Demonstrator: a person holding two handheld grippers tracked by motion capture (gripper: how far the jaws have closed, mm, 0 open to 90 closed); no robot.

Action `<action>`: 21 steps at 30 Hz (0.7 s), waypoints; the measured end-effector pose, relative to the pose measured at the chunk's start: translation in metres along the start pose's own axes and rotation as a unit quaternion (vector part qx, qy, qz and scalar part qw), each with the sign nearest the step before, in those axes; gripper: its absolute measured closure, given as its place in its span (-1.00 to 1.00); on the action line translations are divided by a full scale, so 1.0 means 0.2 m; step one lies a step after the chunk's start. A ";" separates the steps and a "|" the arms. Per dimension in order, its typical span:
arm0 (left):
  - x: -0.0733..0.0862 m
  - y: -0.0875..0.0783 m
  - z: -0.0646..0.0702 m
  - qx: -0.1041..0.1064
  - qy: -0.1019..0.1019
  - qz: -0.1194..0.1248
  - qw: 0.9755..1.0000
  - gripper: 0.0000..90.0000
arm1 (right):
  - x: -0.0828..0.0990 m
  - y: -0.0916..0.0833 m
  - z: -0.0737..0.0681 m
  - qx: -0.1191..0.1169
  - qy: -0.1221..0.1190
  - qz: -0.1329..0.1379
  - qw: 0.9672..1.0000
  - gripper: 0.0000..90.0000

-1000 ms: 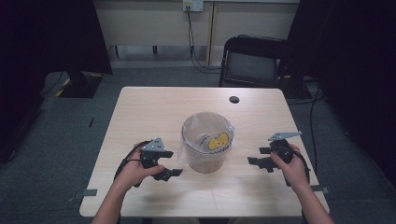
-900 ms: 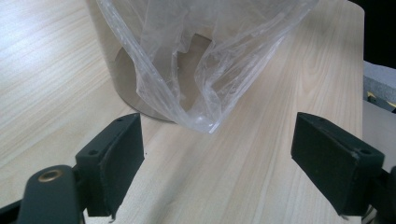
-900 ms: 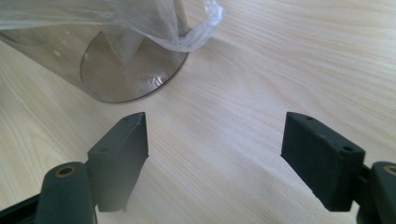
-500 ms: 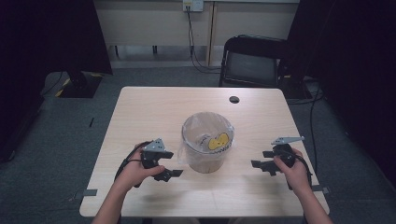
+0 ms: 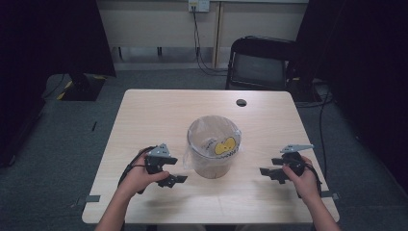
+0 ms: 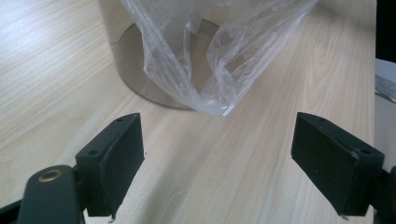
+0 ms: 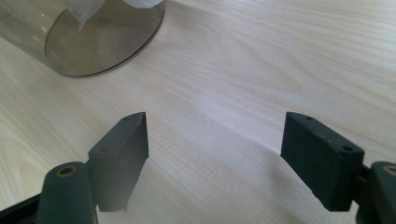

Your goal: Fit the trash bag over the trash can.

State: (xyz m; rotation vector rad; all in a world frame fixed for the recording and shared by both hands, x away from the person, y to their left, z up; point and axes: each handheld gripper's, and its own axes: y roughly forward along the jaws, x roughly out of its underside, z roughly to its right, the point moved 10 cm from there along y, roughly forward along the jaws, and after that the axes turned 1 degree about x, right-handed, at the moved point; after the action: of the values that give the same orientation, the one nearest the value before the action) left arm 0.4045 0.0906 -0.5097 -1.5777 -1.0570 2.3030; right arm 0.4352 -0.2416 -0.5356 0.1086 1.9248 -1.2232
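Note:
A clear round bin (image 5: pixel 214 151) stands at the middle of the light wooden table (image 5: pixel 159 115), lined with a thin plastic bag (image 5: pixel 219 144) that carries a yellow print. The bag's loose edge (image 6: pixel 210 56) hangs down the bin's side. My left gripper (image 5: pixel 175 177) rests low on the table just left of the bin, jaws open and empty, pointing at the bag's hanging edge. My right gripper (image 5: pixel 267 173) sits to the right of the bin, jaws open and empty over bare wood, with the bin's base (image 7: pixel 100 39) ahead of it.
A small black disc (image 5: pixel 241 102) lies near the table's far edge. A black chair (image 5: pixel 260 62) stands behind the table on grey carpet. Cables trail down from a wall socket (image 5: pixel 198 6). Tape tabs (image 5: pixel 91 198) mark the table's near corners.
My right gripper has sunk slightly toward the table and drifted a little rightward. The left gripper and the bin have stayed put.

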 end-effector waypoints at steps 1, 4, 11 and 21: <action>0.00 0.00 0.00 0.001 0.000 -0.001 1.000 -0.63 | 0.00 0.00 0.00 0.001 0.000 -0.001 1.000 -0.50; 0.00 0.00 0.00 0.000 0.000 -0.002 1.000 -0.63 | 0.01 0.00 0.02 0.010 -0.004 -0.001 1.000 -0.50; 0.02 0.01 -0.01 -0.001 -0.002 -0.008 1.000 -0.63 | 0.05 0.01 0.05 0.019 -0.006 -0.002 1.000 -0.50; 0.05 0.02 -0.02 -0.006 0.000 -0.019 1.000 -0.63 | 0.09 0.03 0.07 0.030 -0.018 -0.003 0.999 -0.50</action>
State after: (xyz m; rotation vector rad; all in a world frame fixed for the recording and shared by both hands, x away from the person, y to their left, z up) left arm 0.4051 0.0944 -0.5215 -1.5484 -1.0941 2.2755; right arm 0.4347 -0.2557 -0.5546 0.1102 1.8595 -1.2790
